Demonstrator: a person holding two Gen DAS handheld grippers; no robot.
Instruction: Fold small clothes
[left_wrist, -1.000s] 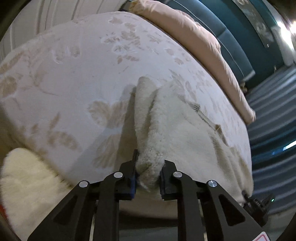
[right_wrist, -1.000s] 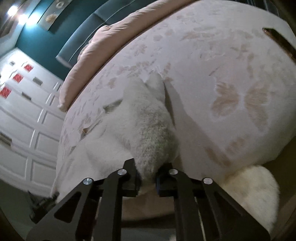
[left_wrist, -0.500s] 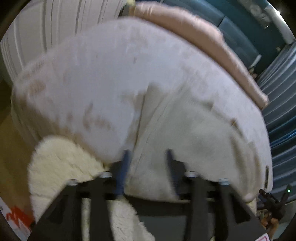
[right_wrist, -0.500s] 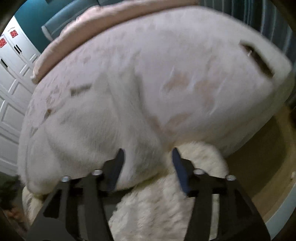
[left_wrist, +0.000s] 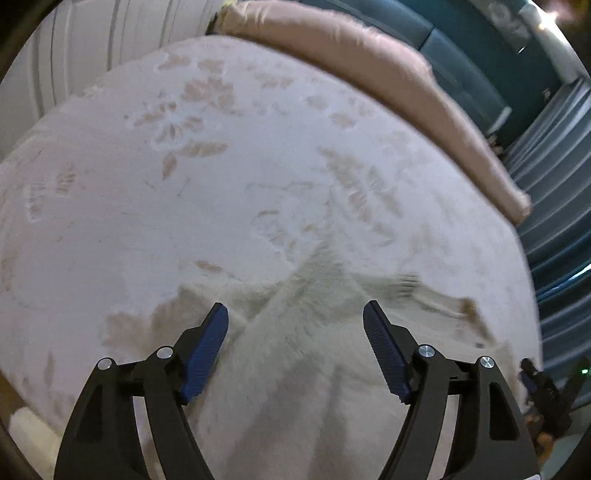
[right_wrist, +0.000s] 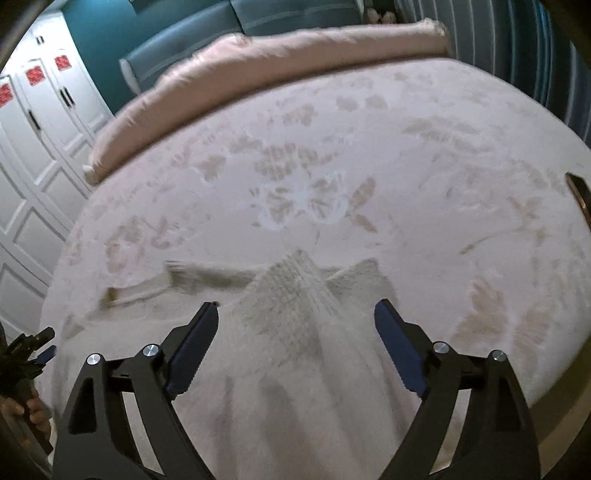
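On the bed (left_wrist: 184, 206), a white fleece garment (left_wrist: 295, 350) lies flat.

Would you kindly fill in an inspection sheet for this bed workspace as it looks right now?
Surface: bed with pale leaf-patterned cover.
Job's things: cream fluffy garment lying on the bed's near edge, partly folded.
Clutter: pink pillow along the far side; dark item at the bed's right edge, unclear.
Grippers: left gripper and right gripper, jaws just opened, wide, garment lying loose beneath.
Cables: nothing seen.
Surroundings: white wardrobe, teal headboard.
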